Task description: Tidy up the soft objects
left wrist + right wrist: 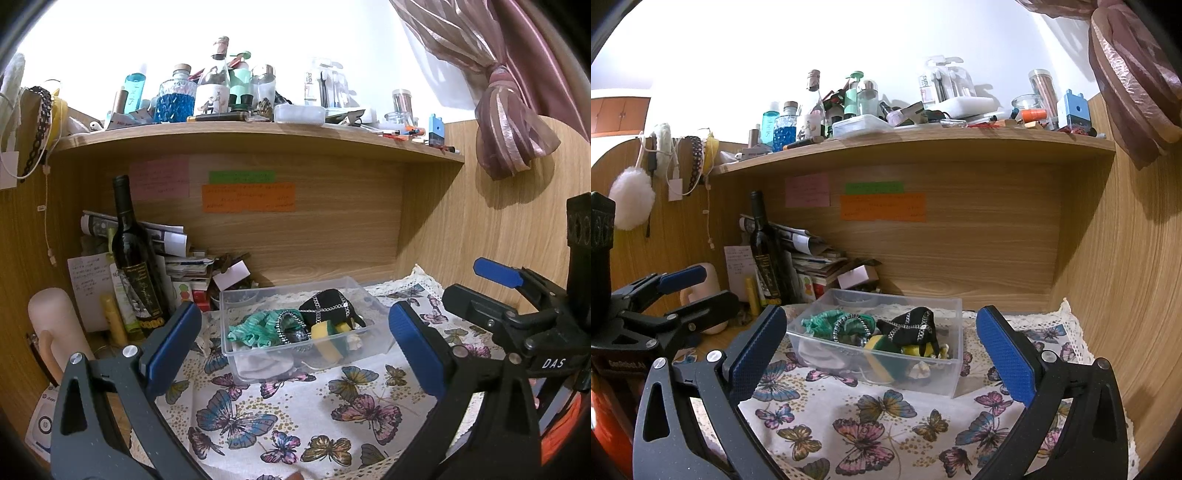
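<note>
I hold my left hand-held gripper (295, 347) low at the bottom of its view with the blue pads spread wide and nothing between them; I judge that suits a moment when the soft things already lie in the box and I need no grip. My right hand-held gripper (882, 354) is spread just as wide and empty, and in the left view it shows at the right edge (495, 280), beside the left one, both pointed at the same spot.

Under both lies the butterfly cloth (288, 417), covering the table in the lower middle, probably there to give a clean working patch.

Just past the pads, in the middle of each view, stands the clear plastic box (376, 328) on that cloth. Inside it lie a green ruffled cloth (251, 328) at the left, a black pouch with silver chains (327, 304) toward the back, a yellow and green sponge (325, 339) in front of it, and something white (266, 363) at the bottom. Gathered in one bin, they look sorted; the task seems near its end.

Farther left, a dark wine bottle (135, 266) stands against stacked papers (162, 236). At the top, the shelf (258, 138) carries crowded bottles.
</note>
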